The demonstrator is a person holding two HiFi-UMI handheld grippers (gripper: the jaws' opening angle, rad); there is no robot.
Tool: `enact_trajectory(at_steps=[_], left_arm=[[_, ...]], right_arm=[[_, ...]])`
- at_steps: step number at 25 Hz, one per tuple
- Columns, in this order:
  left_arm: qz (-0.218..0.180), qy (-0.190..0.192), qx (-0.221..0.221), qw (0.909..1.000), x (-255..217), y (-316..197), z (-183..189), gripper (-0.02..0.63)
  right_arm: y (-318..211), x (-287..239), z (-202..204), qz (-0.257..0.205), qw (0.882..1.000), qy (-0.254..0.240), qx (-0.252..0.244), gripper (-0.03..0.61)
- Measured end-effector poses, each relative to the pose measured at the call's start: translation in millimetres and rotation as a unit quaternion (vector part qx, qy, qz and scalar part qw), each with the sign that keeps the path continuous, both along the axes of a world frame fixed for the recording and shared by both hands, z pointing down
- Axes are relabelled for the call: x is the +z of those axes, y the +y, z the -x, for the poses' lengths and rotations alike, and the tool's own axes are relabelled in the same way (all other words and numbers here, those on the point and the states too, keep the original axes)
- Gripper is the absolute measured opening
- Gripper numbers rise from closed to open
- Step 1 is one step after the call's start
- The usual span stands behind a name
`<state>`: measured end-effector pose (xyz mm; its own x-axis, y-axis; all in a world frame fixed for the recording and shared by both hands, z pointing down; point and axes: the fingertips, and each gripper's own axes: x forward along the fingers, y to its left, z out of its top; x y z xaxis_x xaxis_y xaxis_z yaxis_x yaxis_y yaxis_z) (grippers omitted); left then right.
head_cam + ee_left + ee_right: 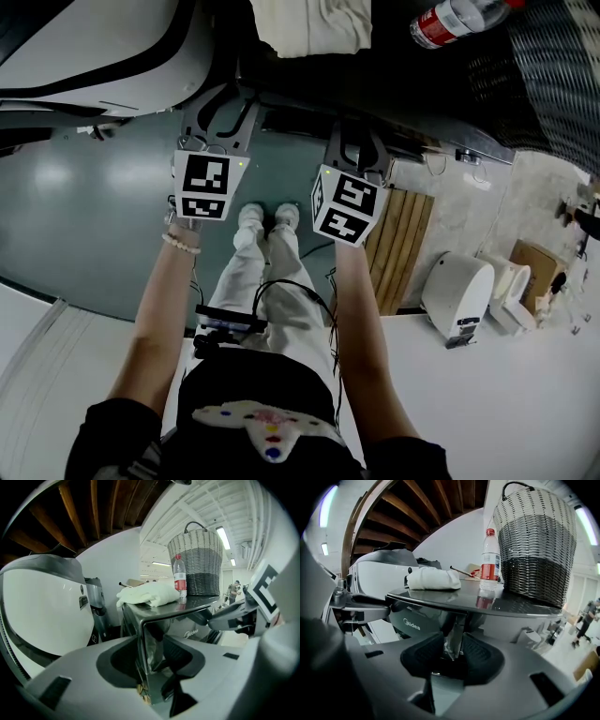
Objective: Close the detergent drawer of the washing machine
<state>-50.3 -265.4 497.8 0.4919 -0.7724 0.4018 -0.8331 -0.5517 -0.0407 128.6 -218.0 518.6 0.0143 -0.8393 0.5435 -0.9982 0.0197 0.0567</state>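
Washing machine (454, 601): directly ahead of both claws, with the "Midea" logo (411, 624) on its upper front.
Detergent drawer: on that upper front, facing the claw tips. Its outline, and whether it stands out, cannot be told.
Left claw (152, 663): jaws wide apart, gripping nothing. The machine's front-left corner edge (140, 653) shows in the gap.
Right claw (452, 651): jaws apart, gripping nothing. A shiny vertical strip (453, 634) of the front shows in the gap.
Machine top: carries a white towel (433, 579), a water bottle (490, 559) and a wicker basket (536, 545). The bottle is just beside the basket.
Operator: both forearms extended towards the machine.
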Motion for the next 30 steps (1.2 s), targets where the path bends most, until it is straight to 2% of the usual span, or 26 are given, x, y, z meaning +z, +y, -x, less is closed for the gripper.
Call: enact_trajectory(at_steps=[5, 9, 12, 16, 21, 30], left_arm=[[-0.008, 0.000, 0.001, 1.0000, -6, 6, 1, 0.132], [-0.016, 0.009, 0.008, 0.9998, -16, 13, 2, 0.046], [-0.021, 0.021, 0.017, 0.9994, -28, 20, 0, 0.011], [-0.029, 0.044, 0.026, 0.9983, -51, 31, -7, 0.011], [-0.042, 0.053, 0.044, 0.9968, -76, 50, -16, 0.011], [-0.045, 0.046, 0.063, 0.9959, -106, 85, -19, 0.011]], right_arm=[[6, -4, -4, -0.012, 1.000, 0.003, 0.000, 0.113], [15, -8, -5, -0.009, 1.000, 0.018, -0.002, 0.007], [21, -15, 0, -0.010, 1.000, 0.008, -0.015, 0.005], [29, -27, 12, -0.016, 0.999, 0.001, -0.045, 0.005], [44, -50, 25, -0.030, 0.996, -0.008, -0.081, 0.005], [69, -101, 30, -0.072, 0.991, 0.002, -0.116, 0.005]])
